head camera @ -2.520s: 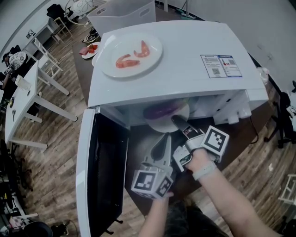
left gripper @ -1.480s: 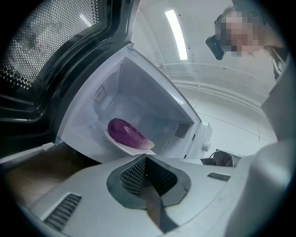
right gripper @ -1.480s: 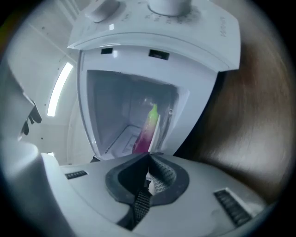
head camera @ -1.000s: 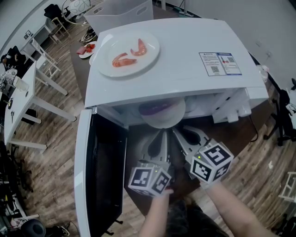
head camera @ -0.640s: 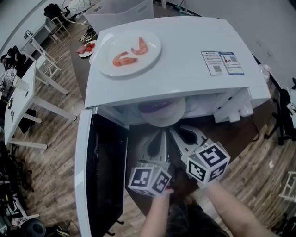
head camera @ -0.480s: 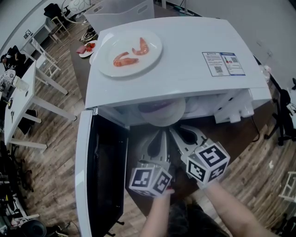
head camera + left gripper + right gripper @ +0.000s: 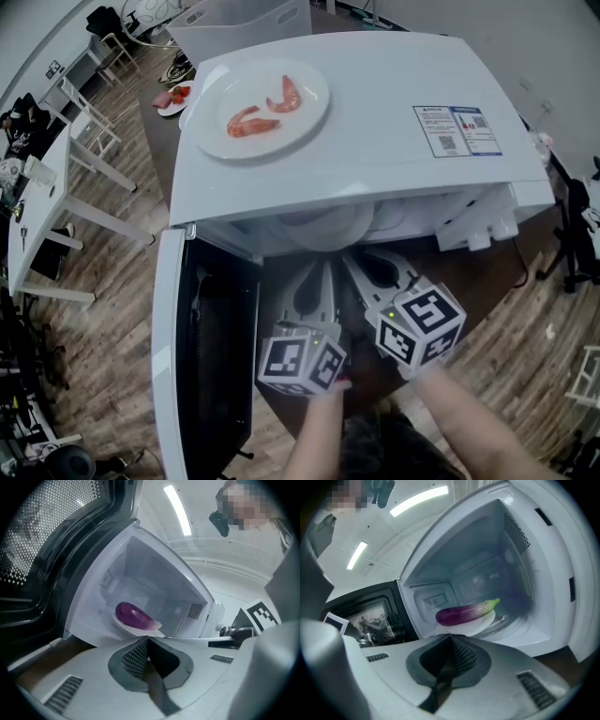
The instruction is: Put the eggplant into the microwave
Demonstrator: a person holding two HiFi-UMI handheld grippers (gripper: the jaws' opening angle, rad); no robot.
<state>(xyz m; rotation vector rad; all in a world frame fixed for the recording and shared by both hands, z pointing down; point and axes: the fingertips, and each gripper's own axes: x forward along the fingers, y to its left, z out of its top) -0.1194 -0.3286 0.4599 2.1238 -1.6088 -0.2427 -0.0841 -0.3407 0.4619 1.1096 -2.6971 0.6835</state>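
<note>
The purple eggplant (image 7: pixel 464 612) with a green stem lies on a white plate (image 7: pixel 476 625) inside the white microwave (image 7: pixel 375 122). In the left gripper view the eggplant (image 7: pixel 133 616) sits deep in the cavity on the plate (image 7: pixel 123 626). In the head view only the plate's front rim (image 7: pixel 323 236) shows under the microwave's top. My left gripper (image 7: pixel 328 269) and right gripper (image 7: pixel 349 260) hover side by side just outside the opening. Both are shut with nothing between the jaws, and neither touches the plate.
The microwave door (image 7: pixel 173 375) hangs open to the left of my grippers. A plate of shrimp (image 7: pixel 258 98) rests on the microwave's top. A small dish of red food (image 7: pixel 178 98) and a white bin (image 7: pixel 248 28) stand behind. White tables and chairs (image 7: pixel 56 187) fill the far left.
Earlier my right gripper reached to the plate's rim in the microwave mouth; it has since drawn back beside the left one. Over the last second both grippers have barely moved.
</note>
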